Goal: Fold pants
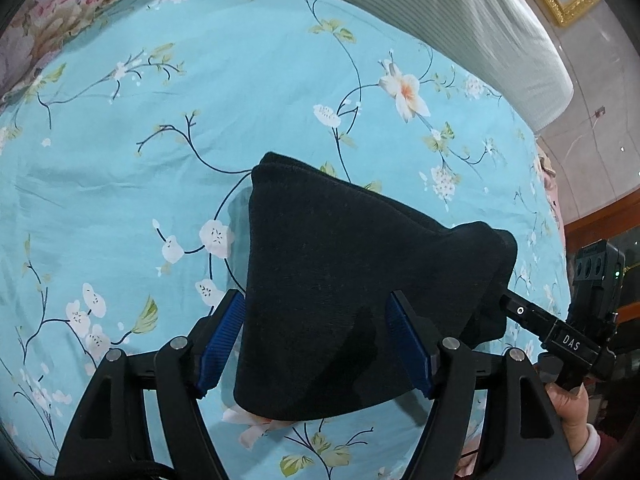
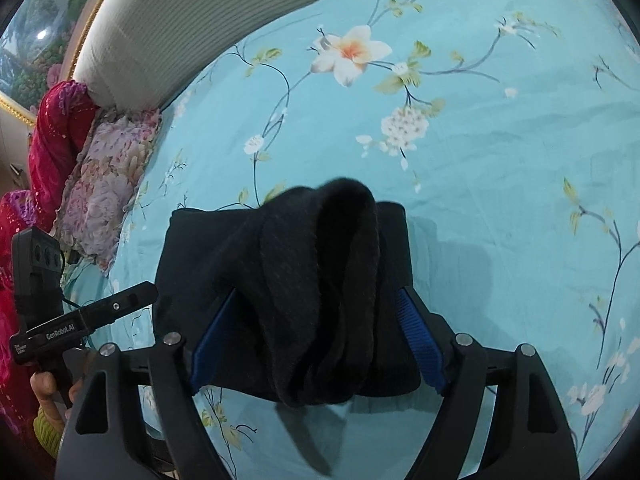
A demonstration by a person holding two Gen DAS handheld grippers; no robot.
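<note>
The pants (image 1: 340,280) are a folded bundle of black, soft, finely knitted cloth lying on the sheet (image 1: 160,160) toward the near edge of the bed, well short of the headboard (image 1: 460,20). In the left wrist view the bundle is a rough trapezoid, narrow at its far end, with a smooth flat top. In the right wrist view a thick rolled ridge of the same cloth (image 2: 320,288) humps up along its middle.

The left gripper (image 1: 316,340) stands wide, jaws released, one ribbed blue pad (image 1: 222,340) on each side of the bundle; the left pad lies just beside the cloth edge and I cannot tell if it touches. The right gripper (image 2: 316,340) is likewise spread, its jaws opening, the ridge between its blue pads (image 2: 420,340), which do not press it.

The sheet is smooth turquoise cotton printed with white blossoms and thin dark stems. The headboard is pale, padded and ribbed. A flowered pillow (image 2: 104,184) lies at the bed's far left corner.
</note>
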